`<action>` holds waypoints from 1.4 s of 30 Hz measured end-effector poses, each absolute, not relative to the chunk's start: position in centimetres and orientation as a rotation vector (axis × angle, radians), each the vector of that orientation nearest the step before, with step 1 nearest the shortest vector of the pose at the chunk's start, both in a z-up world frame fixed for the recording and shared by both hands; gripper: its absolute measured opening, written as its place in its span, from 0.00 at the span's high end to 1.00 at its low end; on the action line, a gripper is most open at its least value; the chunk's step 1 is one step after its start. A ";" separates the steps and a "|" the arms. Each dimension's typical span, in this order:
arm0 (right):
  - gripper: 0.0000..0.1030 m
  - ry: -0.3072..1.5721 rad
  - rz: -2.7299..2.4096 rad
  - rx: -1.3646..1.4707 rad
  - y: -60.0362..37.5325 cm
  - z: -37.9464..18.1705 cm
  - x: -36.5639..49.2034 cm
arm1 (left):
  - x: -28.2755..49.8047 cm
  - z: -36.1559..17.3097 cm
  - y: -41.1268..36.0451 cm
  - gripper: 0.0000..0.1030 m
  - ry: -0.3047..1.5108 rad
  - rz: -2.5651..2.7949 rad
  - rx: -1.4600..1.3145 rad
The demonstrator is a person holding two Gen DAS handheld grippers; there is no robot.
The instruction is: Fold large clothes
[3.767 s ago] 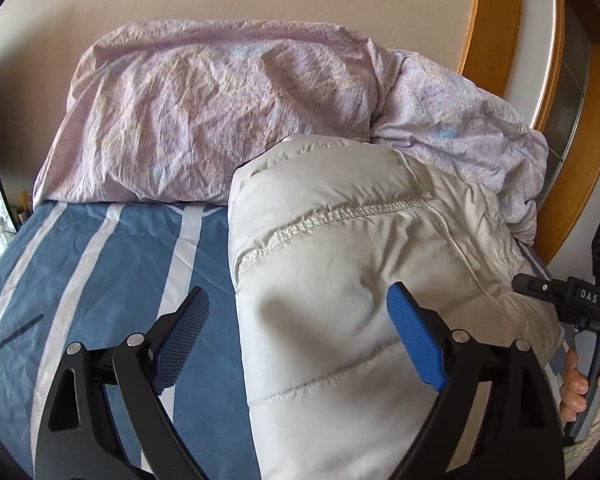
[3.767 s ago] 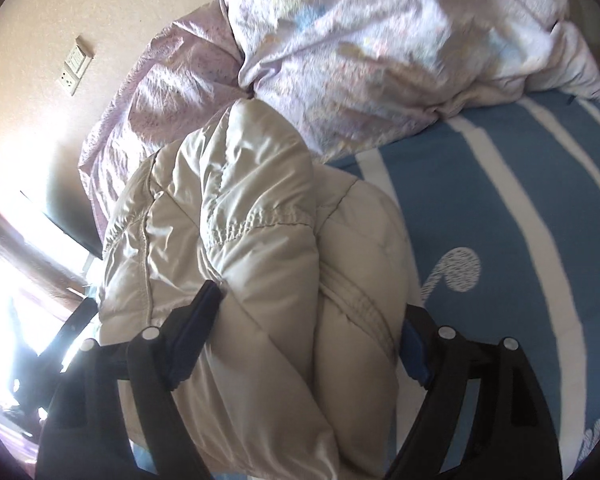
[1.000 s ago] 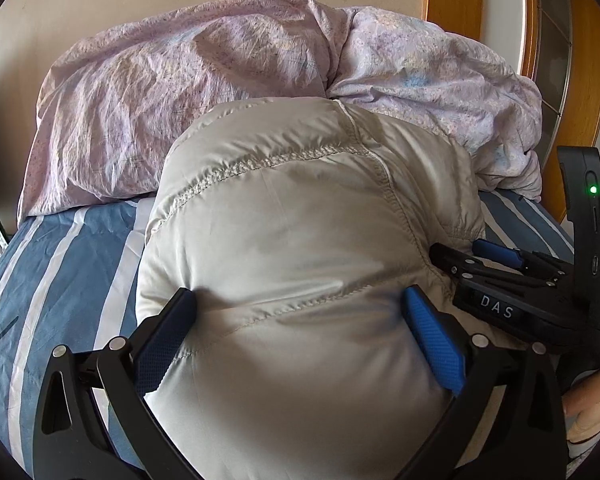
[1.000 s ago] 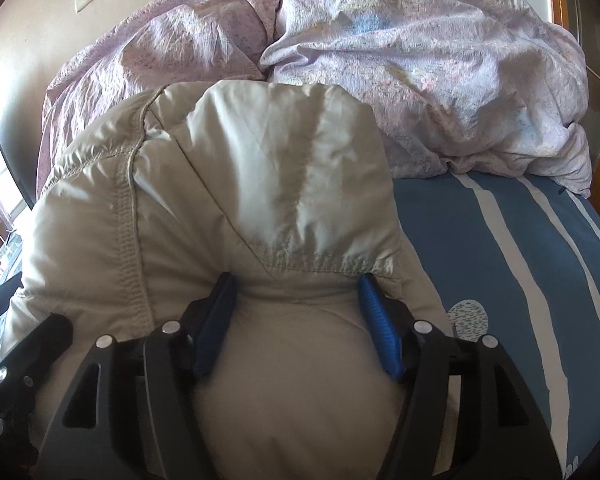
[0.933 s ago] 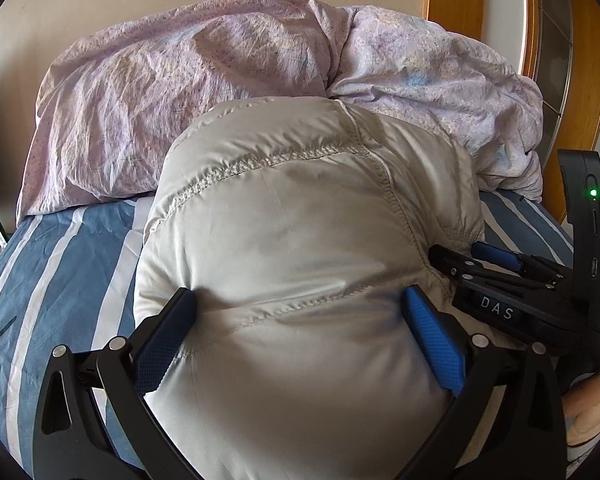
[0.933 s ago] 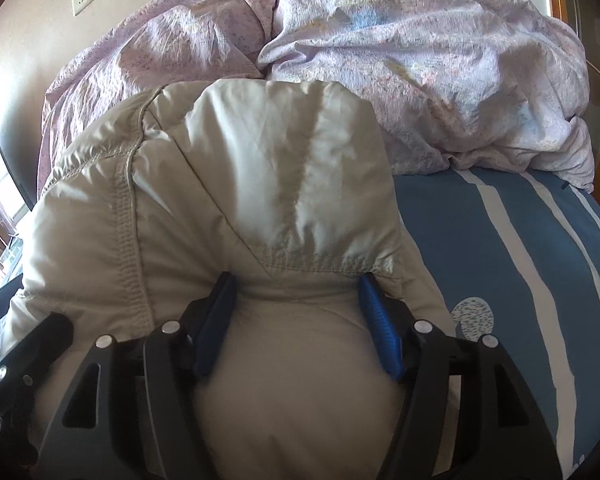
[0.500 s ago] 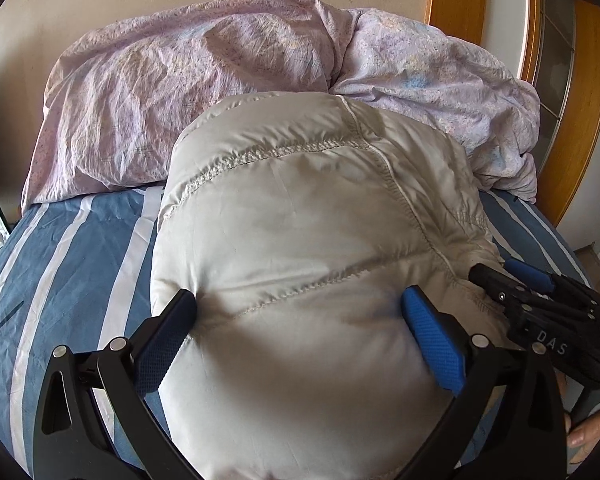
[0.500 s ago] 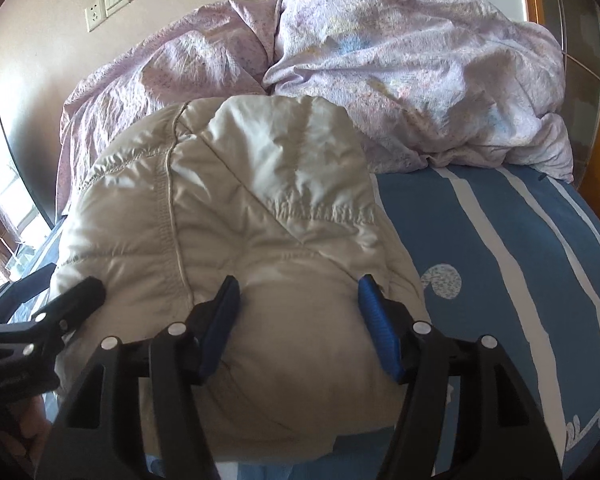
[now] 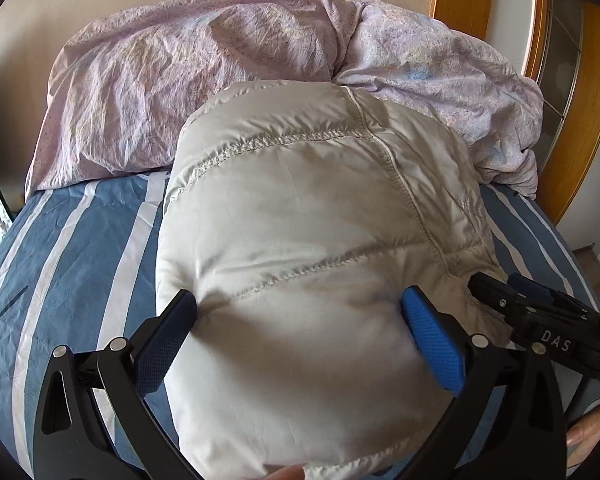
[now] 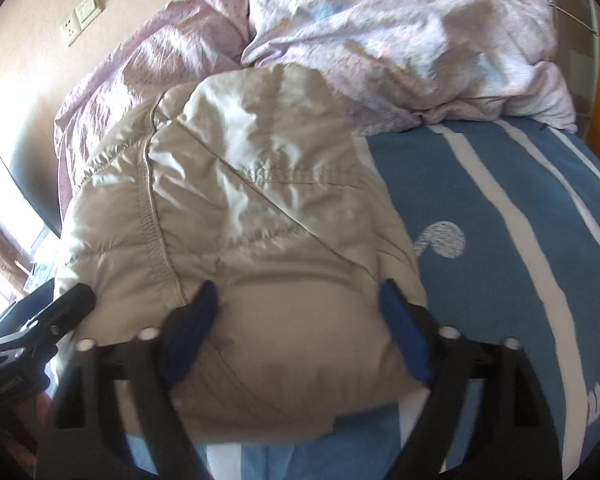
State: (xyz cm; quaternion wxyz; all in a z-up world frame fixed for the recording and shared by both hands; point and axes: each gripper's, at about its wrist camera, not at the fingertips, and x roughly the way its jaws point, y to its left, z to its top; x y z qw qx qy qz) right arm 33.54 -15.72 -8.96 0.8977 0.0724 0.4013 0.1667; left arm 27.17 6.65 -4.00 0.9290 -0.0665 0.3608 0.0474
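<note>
The bed [image 9: 80,240] spreads ahead of both grippers, a quilt [image 9: 220,60] heaped at its far end. The folded jacket [image 9: 300,240] bulges between the spread-apart fingers of the left gripper [image 9: 300,320] and of the right gripper [image 10: 300,320], neither clamping it.

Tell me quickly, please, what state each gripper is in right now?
Left gripper: open, fingers spread around the folded puffer jacket, not clamped.
Right gripper: open, straddling the jacket's near edge.
</note>
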 end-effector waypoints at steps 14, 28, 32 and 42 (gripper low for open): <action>0.11 0.785 0.338 0.244 -19.1 -6.8 25.1 | 19.8 -2.8 7.8 0.01 0.695 0.117 -0.162; 0.10 0.732 0.338 0.281 -19.8 -5.6 17.5 | 12.8 -2.1 6.3 0.01 0.651 0.113 -0.143; 0.10 0.716 0.338 0.274 -19.9 -5.3 15.8 | 11.6 -2.0 6.1 0.01 0.660 0.101 -0.159; 0.10 0.717 0.381 0.318 -20.2 -5.2 12.9 | 9.3 -1.6 5.5 0.01 0.654 0.117 -0.154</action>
